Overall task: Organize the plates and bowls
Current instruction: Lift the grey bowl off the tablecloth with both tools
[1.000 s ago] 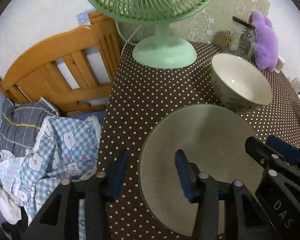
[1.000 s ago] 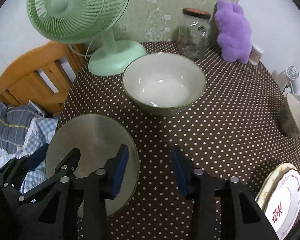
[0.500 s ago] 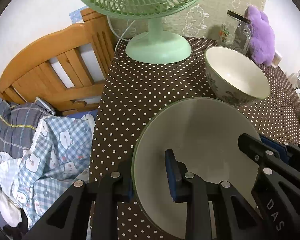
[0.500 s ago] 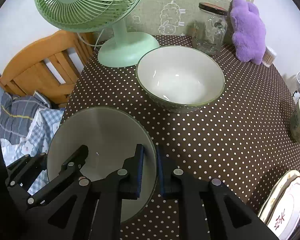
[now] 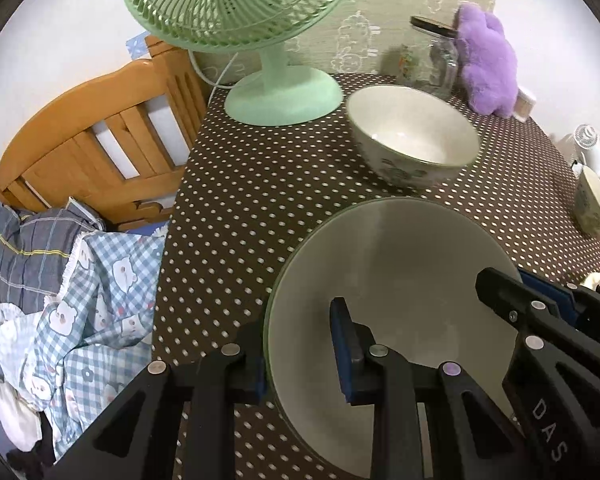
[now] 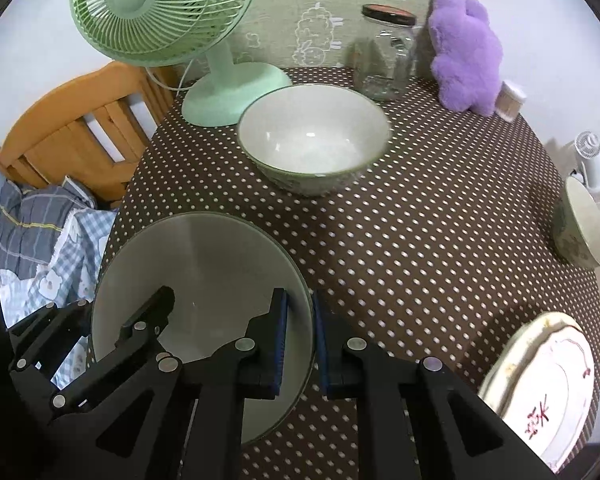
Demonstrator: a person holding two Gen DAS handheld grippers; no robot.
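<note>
Leftmost, off the surface: a wooden chair (image 6: 80, 136) with checked and plaid bedding (image 5: 76, 280) heaped below it

Green fan (image 6: 168, 12), upright at the far left of the surface (image 6: 420, 240), which wears a brown cloth with white dots; its round base stands just beside the mid bowl

Big bowl (image 6: 204, 280), pale with a green rim, at the near left edge of the surface; both tools grip it. Left tool (image 5: 300, 344) is clamped on the bowl's left rim, one blue pad inside the wall, the other outside. Right tool (image 6: 300, 336) is clamped on the bowl's right rim in the same way, wall pinched between its pads. Whether the bowl rests on the cloth or hangs clear of it cannot be told

Mid bowl (image 6: 312, 144), white inside, leaf pattern outside, upright at the centre rear of the surface, apart from the big bowl

Glass jar (image 6: 388, 56) with a dark lid, behind the mid bowl near the wall

Purple plush toy (image 6: 464, 52), just right of the jar, with a small tub (image 6: 510, 100) beside it

Small bowl (image 6: 580, 228), patterned, at the far right edge of the surface, tilted in view

White mini fan (image 6: 592, 160), just behind the small bowl

Plates (image 6: 540, 396), stacked at the near right edge, the top one white with red marks
</note>
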